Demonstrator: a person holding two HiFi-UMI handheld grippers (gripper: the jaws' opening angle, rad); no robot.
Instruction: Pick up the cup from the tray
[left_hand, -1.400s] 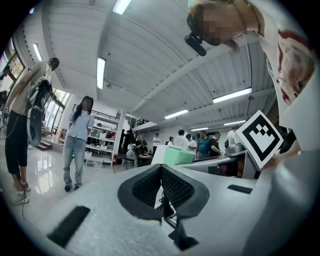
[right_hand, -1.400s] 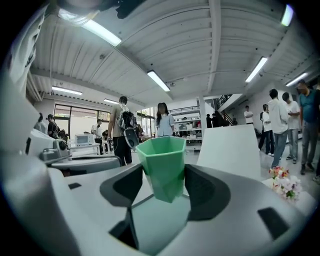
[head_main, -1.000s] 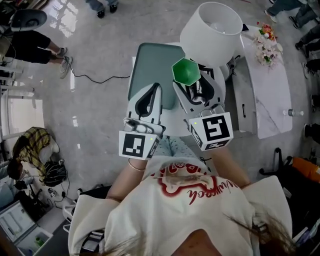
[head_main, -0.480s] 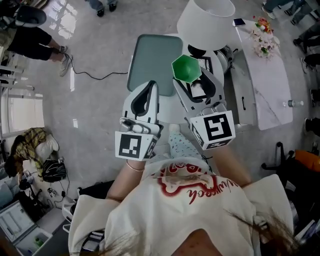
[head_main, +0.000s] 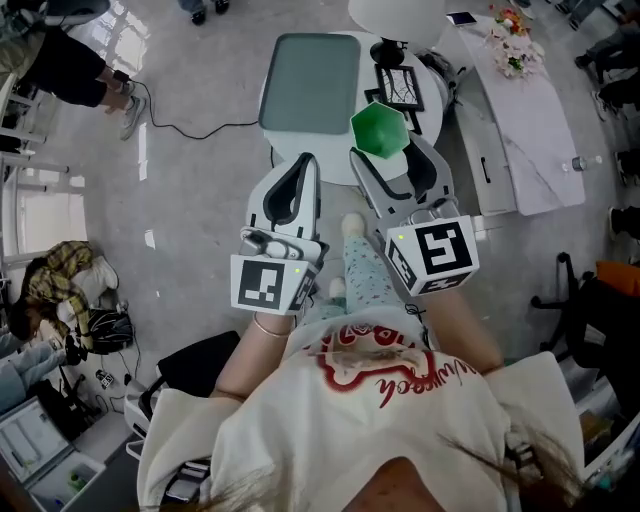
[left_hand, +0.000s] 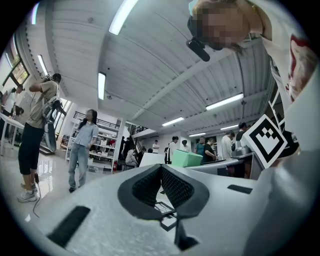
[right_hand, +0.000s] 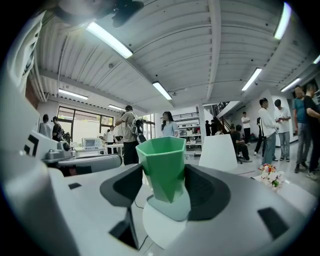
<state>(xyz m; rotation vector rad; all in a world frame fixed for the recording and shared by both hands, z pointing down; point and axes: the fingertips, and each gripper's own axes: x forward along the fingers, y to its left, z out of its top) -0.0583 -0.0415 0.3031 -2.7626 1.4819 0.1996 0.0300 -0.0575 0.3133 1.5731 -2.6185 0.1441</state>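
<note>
The green faceted cup (head_main: 380, 127) is up in the air, clear of the grey-green tray (head_main: 310, 80), which lies on a round white table (head_main: 430, 110). My right gripper (head_main: 386, 150) is shut on the cup's lower part. In the right gripper view the cup (right_hand: 165, 167) stands upright between the dark pads (right_hand: 207, 192) of the right gripper (right_hand: 166, 187), with the tray (right_hand: 167, 206) far beneath it. My left gripper (head_main: 300, 172) hangs left of the cup, shut with nothing in it; the left gripper (left_hand: 161, 170) shows its tips together.
A white lampshade (head_main: 396, 15) and a picture frame (head_main: 398, 85) stand beside the tray. A long white table with flowers (head_main: 512, 28) runs along the right. A black cable (head_main: 185, 152) crosses the floor at the left. People stand around the room.
Both grippers have drawn back from the table, the right one carrying the cup off the tray. Tray, lamp and table now sit higher and smaller in the head view.
</note>
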